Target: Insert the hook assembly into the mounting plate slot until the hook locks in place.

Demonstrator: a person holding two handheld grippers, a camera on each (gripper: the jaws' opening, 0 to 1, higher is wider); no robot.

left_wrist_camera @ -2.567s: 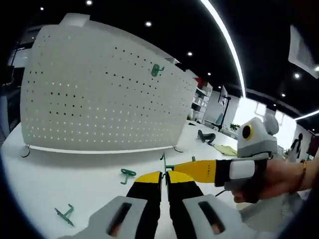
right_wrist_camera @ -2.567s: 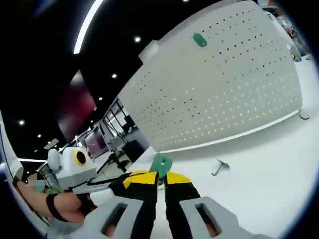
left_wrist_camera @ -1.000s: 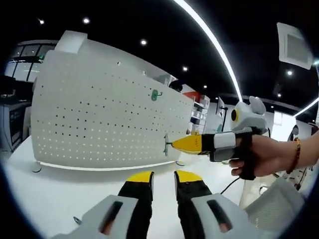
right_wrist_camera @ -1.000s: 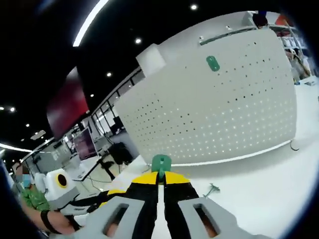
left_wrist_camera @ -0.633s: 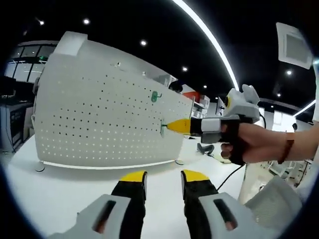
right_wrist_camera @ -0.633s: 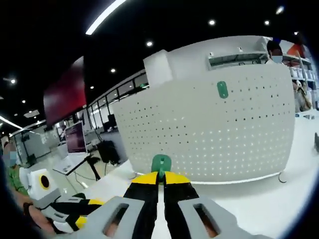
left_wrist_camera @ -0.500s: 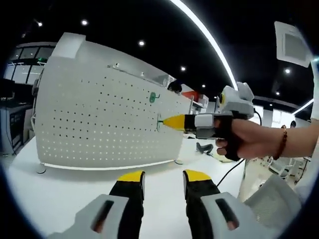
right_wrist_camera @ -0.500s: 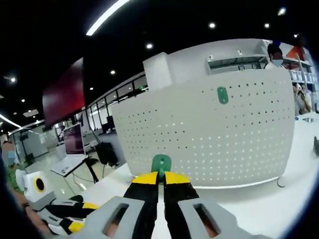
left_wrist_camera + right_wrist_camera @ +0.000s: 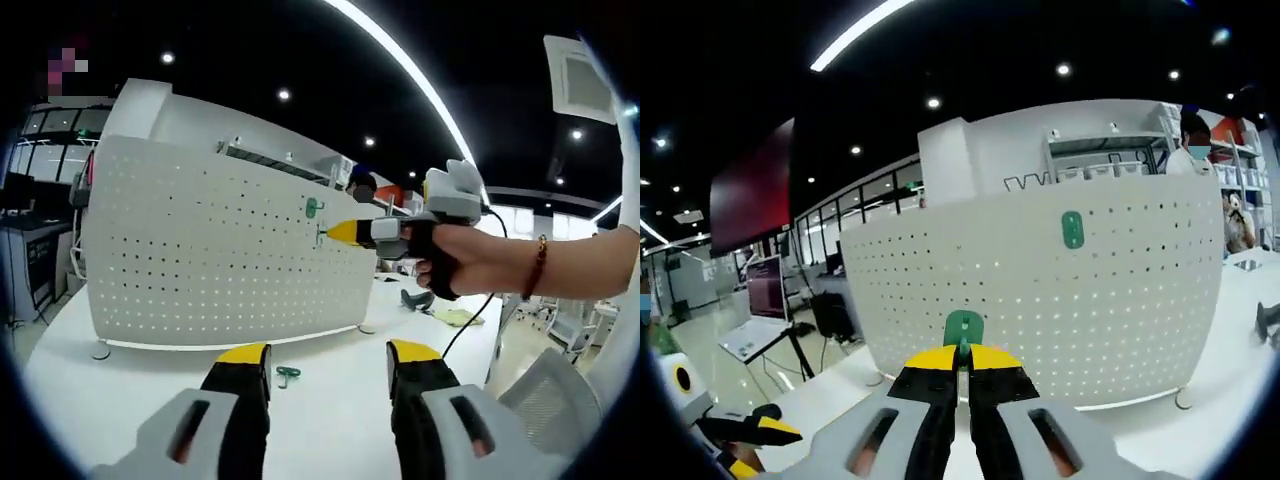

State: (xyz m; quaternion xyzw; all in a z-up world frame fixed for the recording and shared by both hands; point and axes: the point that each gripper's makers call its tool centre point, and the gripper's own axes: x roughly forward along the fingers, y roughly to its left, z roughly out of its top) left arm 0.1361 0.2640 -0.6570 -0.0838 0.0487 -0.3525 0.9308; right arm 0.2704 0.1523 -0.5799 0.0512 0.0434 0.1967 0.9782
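The white perforated mounting plate (image 9: pixel 200 260) stands upright on the table, with one green hook (image 9: pixel 313 208) hanging near its upper right. My right gripper (image 9: pixel 338 233), held by a hand, comes in from the right, shut on a green hook assembly (image 9: pixel 322 236) close to the plate's face, just below the hung hook. In the right gripper view the jaws of that gripper (image 9: pixel 962 358) are shut on the hook's green tab (image 9: pixel 963 327), facing the plate (image 9: pixel 1040 300) and the hung hook (image 9: pixel 1072 229). My left gripper (image 9: pixel 328 355) is open and holds nothing, low over the table.
A loose green hook (image 9: pixel 288 375) lies on the white table (image 9: pixel 120 390) in front of the plate. A black object (image 9: pixel 415 298) and a yellowish cloth (image 9: pixel 455 317) lie at the right. A masked person (image 9: pixel 1195 130) stands behind the plate. The left gripper (image 9: pixel 745 432) shows low left.
The right gripper lifted the hook from near the table and carried it up toward the plate's upper holes. The left jaws, first shut beside the hook, have opened wide.
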